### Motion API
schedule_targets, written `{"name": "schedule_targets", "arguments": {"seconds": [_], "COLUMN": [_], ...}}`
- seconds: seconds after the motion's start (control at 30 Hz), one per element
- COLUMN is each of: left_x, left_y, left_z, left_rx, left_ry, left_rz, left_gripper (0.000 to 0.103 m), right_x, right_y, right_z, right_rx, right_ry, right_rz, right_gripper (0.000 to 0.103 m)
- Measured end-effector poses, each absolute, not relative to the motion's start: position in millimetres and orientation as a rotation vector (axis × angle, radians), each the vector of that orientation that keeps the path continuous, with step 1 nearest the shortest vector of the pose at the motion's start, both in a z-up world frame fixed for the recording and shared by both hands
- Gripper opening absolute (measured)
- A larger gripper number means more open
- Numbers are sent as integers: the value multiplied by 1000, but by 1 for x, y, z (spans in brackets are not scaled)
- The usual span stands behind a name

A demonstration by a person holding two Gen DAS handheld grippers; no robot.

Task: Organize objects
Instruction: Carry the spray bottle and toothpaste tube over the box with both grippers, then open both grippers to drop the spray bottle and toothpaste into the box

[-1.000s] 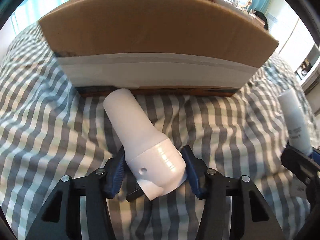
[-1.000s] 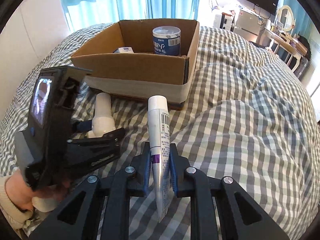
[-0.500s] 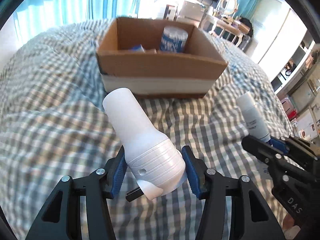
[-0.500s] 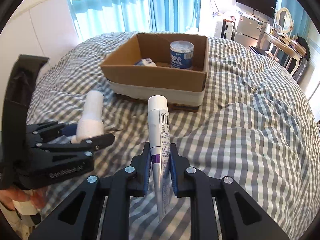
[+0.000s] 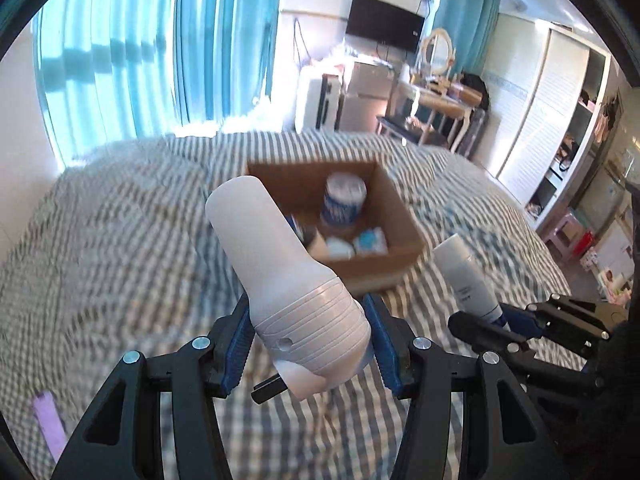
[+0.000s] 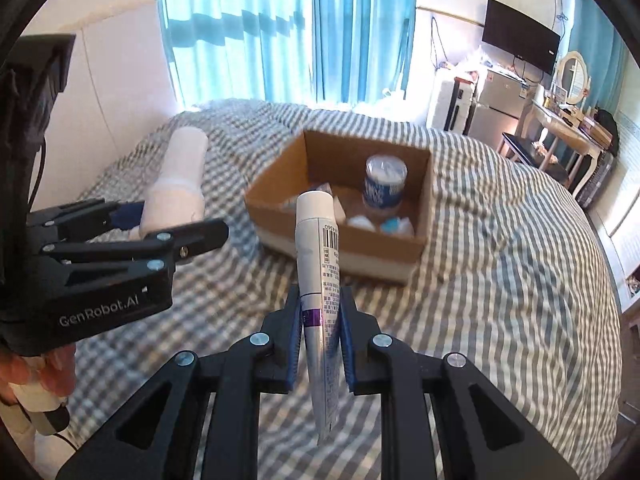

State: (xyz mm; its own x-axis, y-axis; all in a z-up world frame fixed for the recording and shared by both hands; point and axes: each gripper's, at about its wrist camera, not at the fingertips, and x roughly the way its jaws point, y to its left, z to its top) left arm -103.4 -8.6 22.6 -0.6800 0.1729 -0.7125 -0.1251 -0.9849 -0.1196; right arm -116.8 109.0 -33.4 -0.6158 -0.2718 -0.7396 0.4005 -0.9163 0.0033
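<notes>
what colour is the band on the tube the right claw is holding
Purple, a narrow band across the tube at claw level; clearest in the right wrist view.

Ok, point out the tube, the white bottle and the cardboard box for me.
tube (image 6: 320, 280), right wrist view, on its printed body above the purple band.
white bottle (image 5: 280, 264), left wrist view, on its smooth body.
cardboard box (image 6: 424, 192), right wrist view, on its right wall.

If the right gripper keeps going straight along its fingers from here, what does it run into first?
Probably the cardboard box. The right gripper, shut on the tube, points at the box's near wall. Only checked bedding lies between, though depth is hard to judge.
</notes>
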Motion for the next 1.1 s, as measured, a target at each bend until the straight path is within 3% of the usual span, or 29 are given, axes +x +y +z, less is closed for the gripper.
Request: {"name": "schedule_targets", "arguments": {"seconds": [0.27,0.5,0.77,1.1], "left_x": [-170,-243,-306,-328], "left_y": [-18,-22,-12,4], "left_z": [48,38,-9,-69], "left_rx": [-1098,-1117,-1169,-1251], "left_ry": [-76,-121,-101,11], "left_rz": [2838,2841,2764,2688], "left_gripper": [55,55,55,56], "right_x": [-190,-264,-331,-346], "right_y": [99,95,104,108], "right_z": [-7,-7,-66,-125], "right_rx": [1074,1104,1268,1385], "right_ry": [195,151,3,-3], "right_rz": [-2543,-2548,-2447,-2368], "right_gripper": [16,16,16,21]}}
